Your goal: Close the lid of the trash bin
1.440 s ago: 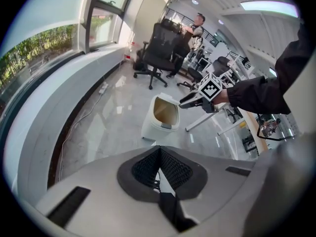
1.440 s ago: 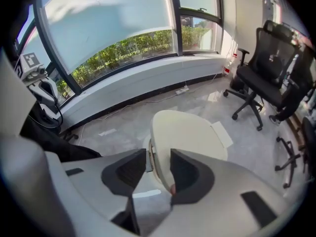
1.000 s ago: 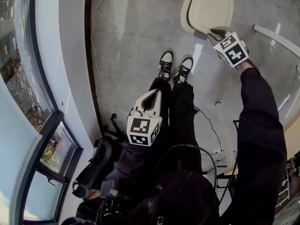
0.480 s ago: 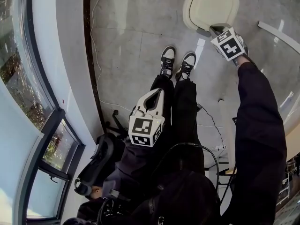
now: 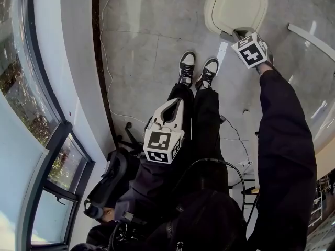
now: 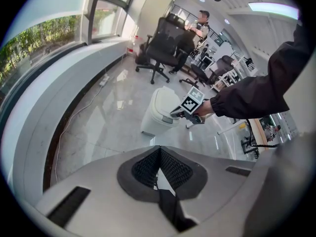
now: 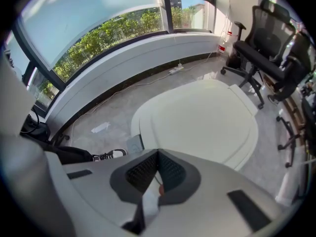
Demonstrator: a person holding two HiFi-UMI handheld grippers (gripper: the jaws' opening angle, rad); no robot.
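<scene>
A person stands on a grey tiled floor (image 5: 146,51) with a cream bin (image 5: 235,7) just ahead of the shoes, reaching the right tool (image 5: 239,34) down to the near edge of its lid (image 7: 197,117). That tool's jaws are pressed together with nothing between them. Their tips sit at or just above the lid's rim, though contact cannot be confirmed. The left tool (image 5: 172,104), jaws likewise closed and empty, hangs by the person's thighs, well apart from the bin. The lid appears to lie flat across the bin, so the closing looks done or all but done. It looks like light, stiff moulded plastic, smooth and probably slippery, presumably hinged at the far side. Such a lid wants a push from closed tips on its front edge, not a pinch. A hard shove could skid the light bin across the floor.
</scene>
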